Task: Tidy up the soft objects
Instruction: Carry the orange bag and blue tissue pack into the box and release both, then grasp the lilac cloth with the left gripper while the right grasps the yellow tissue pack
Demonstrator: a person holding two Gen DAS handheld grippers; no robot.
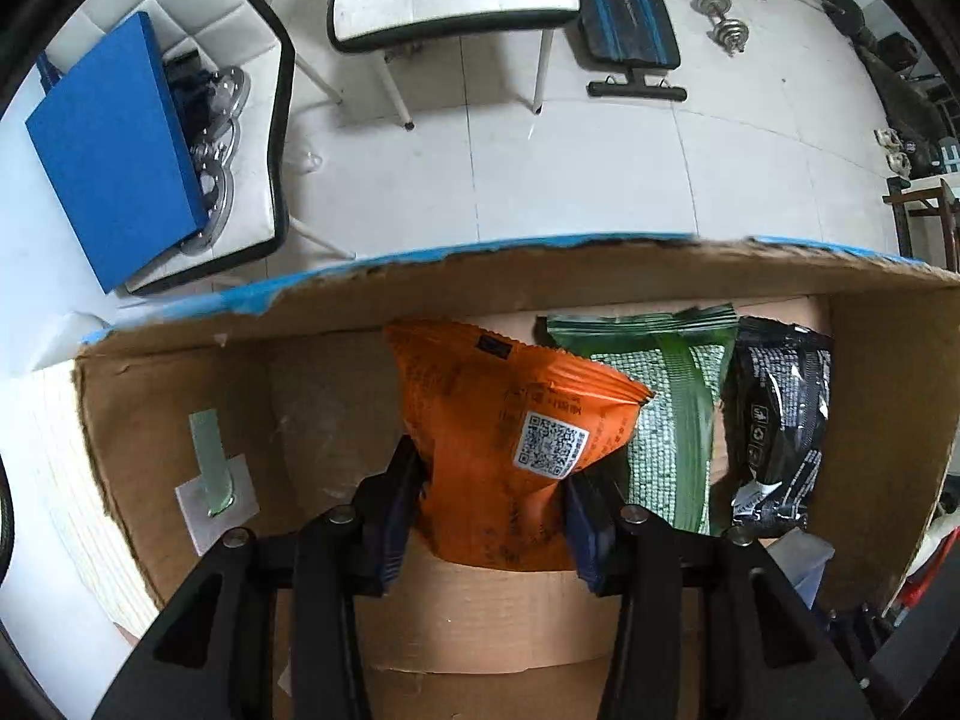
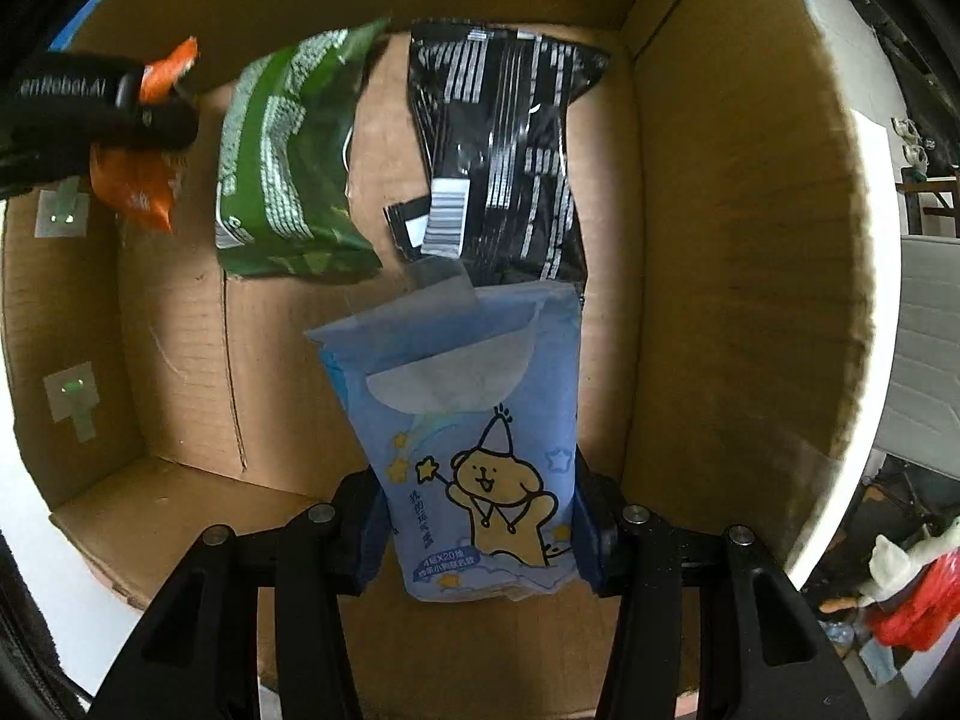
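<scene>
1. Pinching the orange packet [image 1: 504,450] by its lower sides, the left gripper [image 1: 489,516] holds it inside the cardboard box [image 1: 540,282], at 9 o'clock of the green packet [image 1: 672,414].
2. Lower it flat beside the green one without crushing; soft film creases easily.
3. The right gripper [image 2: 477,531] has its fingers clamped on the blue tissue pack [image 2: 474,438], at 6 o'clock of the black packet [image 2: 504,138].
4. Set it down below the black one, clear of the box wall at 3 o'clock.
</scene>
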